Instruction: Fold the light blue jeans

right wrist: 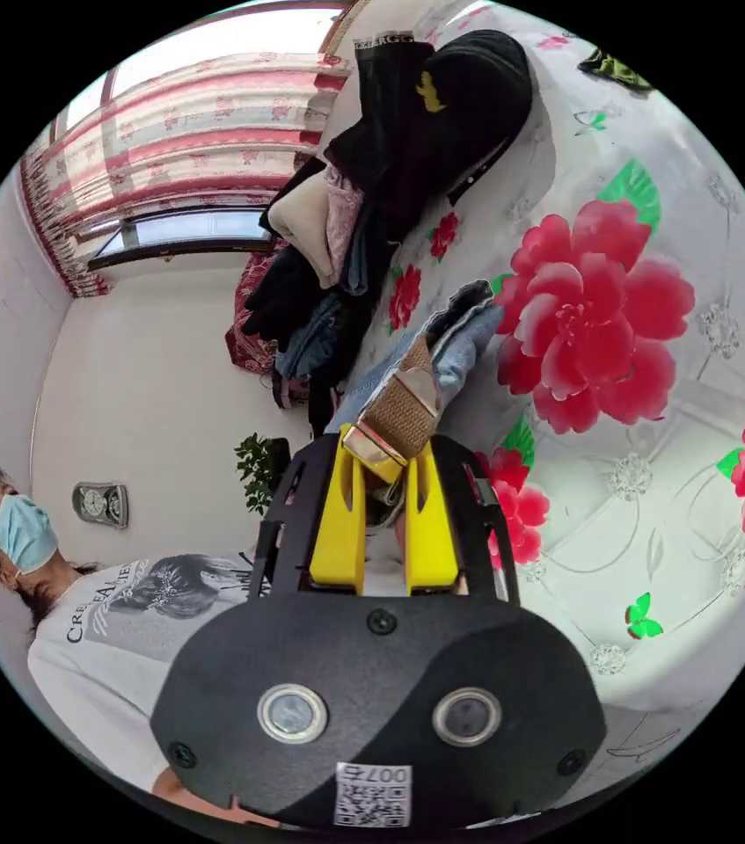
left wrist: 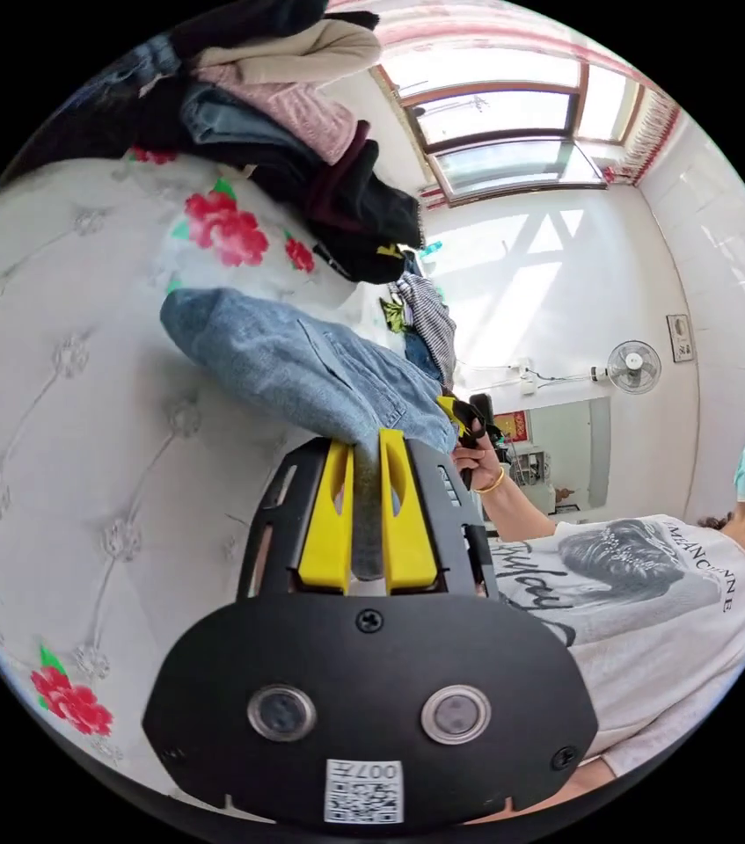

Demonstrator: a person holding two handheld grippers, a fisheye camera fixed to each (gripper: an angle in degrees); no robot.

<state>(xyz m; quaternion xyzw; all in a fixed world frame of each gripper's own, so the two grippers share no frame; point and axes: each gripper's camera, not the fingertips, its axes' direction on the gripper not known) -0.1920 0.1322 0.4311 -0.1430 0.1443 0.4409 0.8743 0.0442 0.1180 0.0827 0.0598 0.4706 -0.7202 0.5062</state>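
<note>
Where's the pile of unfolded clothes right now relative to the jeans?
In the left gripper view the clothes pile sits on the floral bedspread, beyond the light blue jeans held up in front of it.

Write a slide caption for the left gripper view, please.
Left claw shut on light blue jeans above a floral white bed cover.
</note>
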